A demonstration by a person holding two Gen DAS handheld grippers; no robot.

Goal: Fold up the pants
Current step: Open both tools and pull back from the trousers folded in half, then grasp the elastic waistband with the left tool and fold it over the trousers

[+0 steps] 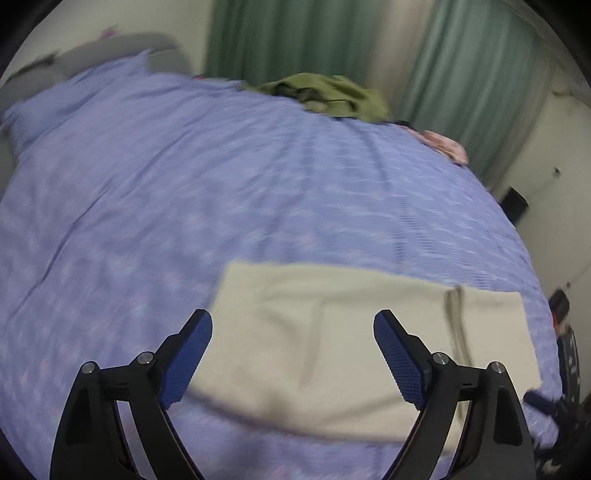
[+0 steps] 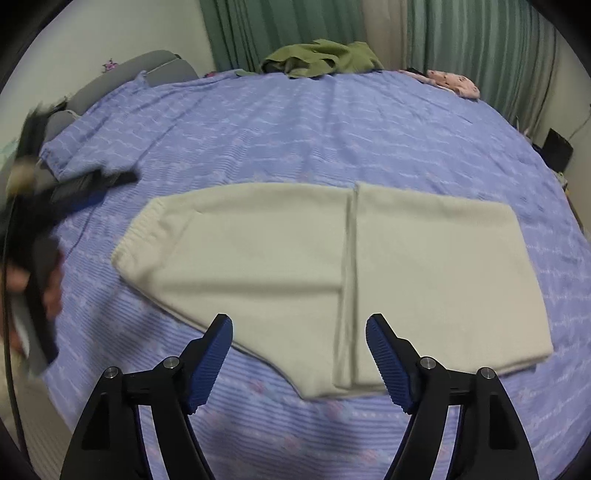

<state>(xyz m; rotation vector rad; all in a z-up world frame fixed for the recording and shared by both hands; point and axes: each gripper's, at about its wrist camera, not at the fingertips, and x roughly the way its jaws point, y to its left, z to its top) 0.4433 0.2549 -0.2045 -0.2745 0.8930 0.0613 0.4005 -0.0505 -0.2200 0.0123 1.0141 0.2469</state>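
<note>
Right now both my grippers are spread wide and hold nothing. My right gripper [image 2: 299,363] hangs just above the near edge of the cream pants [image 2: 332,266], which lie flat with their long axis running left to right across me. My left gripper [image 1: 293,360] hovers over the same cloth; which one is nearer I cannot tell. Beyond them stretches a blue bedspread [image 2: 280,129], then an olive garment [image 2: 321,59], a pink cloth [image 2: 454,83] and green curtains [image 2: 280,29].
</note>
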